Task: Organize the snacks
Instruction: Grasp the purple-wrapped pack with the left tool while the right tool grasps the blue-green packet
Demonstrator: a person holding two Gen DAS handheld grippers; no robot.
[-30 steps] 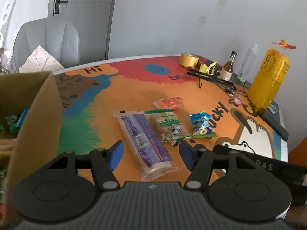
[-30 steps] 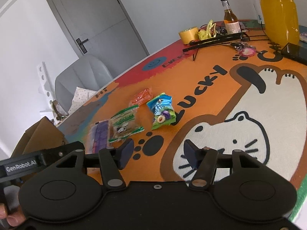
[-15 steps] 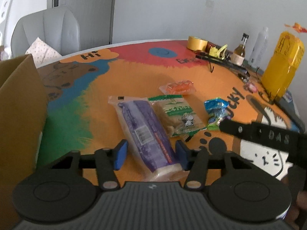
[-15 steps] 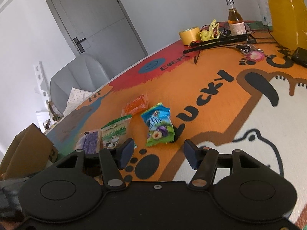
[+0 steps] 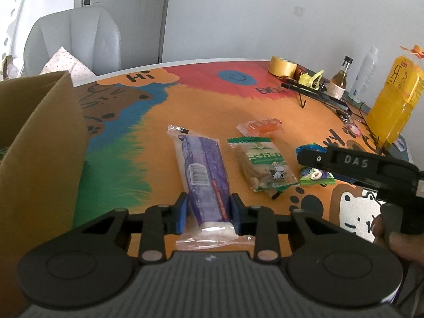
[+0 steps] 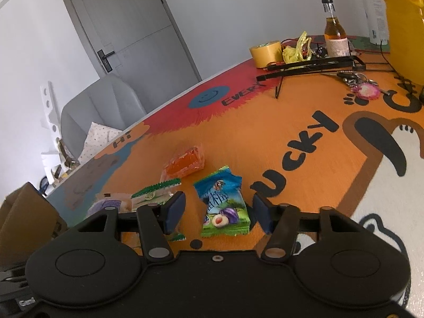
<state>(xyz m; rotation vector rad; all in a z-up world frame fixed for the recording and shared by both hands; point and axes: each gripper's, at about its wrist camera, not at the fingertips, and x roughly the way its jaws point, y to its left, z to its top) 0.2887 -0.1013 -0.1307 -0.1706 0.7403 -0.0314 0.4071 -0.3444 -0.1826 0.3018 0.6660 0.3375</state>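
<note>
Grey walls, a grey door and a grey padded chair stand behind a round bench covered in a bright cartoon print of orange, red, blue and green. At the far left of the left wrist view, a brown cardboard box rises at the bench edge. Next to it, on the orange area, lies a long clear-wrapped purple snack pack, pointing away from the camera. The left claw straddles its near end, blue pads pressed against both sides of the pack, so it is grasping the pack on the bench. Just right of that lies a green-and-white wrapped biscuit packet, and beyond it a small orange snack pouch. Further right sits a blue-and-green plum candy bag. In the right wrist view, the right claw hangs over this bag with its fingers spread wide on either side, released and not touching the wrapper. In the left wrist view, the black body of that tool partly hides the bag. Along the far right rim stand a yellow tape roll, a small amber glass bottle, a white spray bottle and a tall yellow plastic jug.
</note>
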